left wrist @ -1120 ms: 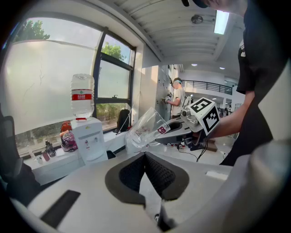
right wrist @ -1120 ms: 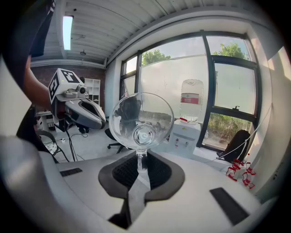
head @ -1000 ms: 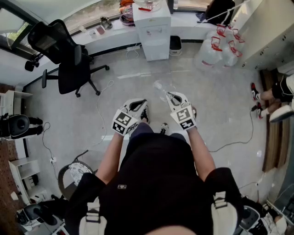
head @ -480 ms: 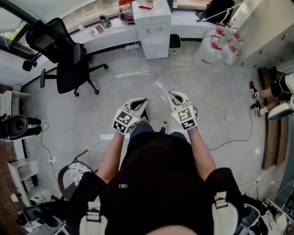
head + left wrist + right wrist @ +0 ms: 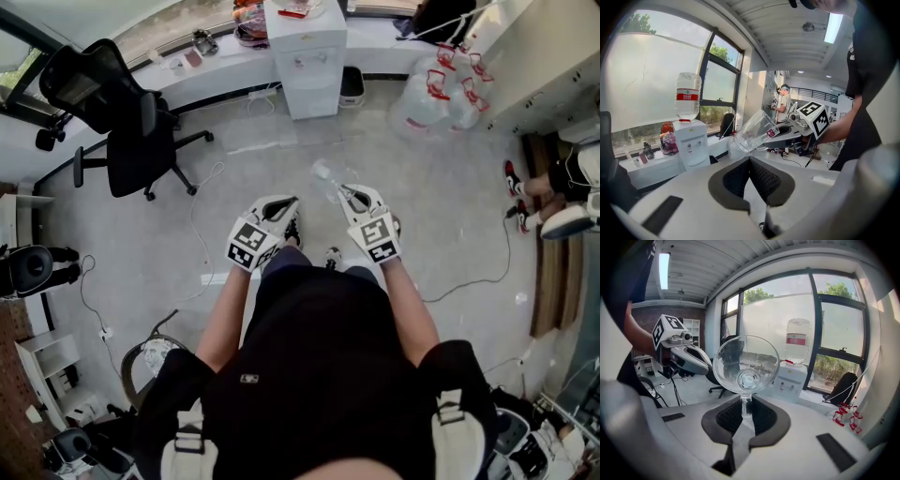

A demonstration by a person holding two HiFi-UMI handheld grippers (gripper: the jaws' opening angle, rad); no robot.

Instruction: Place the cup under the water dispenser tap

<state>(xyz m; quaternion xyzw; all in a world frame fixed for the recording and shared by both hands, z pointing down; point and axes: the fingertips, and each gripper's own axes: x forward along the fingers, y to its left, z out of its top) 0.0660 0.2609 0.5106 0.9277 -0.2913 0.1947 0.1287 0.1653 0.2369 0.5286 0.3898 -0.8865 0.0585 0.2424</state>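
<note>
A clear plastic cup (image 5: 327, 181) tilts forward in my right gripper (image 5: 345, 193), which is shut on the cup's base. In the right gripper view the cup (image 5: 746, 363) opens toward the camera, its base pinched at the right gripper (image 5: 746, 405). My left gripper (image 5: 285, 208) is held level beside it, shut and empty; its pads (image 5: 740, 174) meet with nothing between them. The white water dispenser (image 5: 305, 54) with a bottle on top stands far ahead by the window ledge. It also shows in both gripper views: dispenser (image 5: 692, 143), dispenser (image 5: 792, 376). The cup (image 5: 753, 132) shows at the right gripper (image 5: 787, 132).
A black office chair (image 5: 120, 111) stands at the left. Water jugs (image 5: 439, 101) lie right of the dispenser, and a black bin (image 5: 352, 86) is beside it. Cables (image 5: 202, 239) trail over the floor. Another person's feet (image 5: 561, 192) are at the right edge.
The room has slid slightly in the head view as the person moves. Both grippers keep the same pose side by side, and the cup stays held.
</note>
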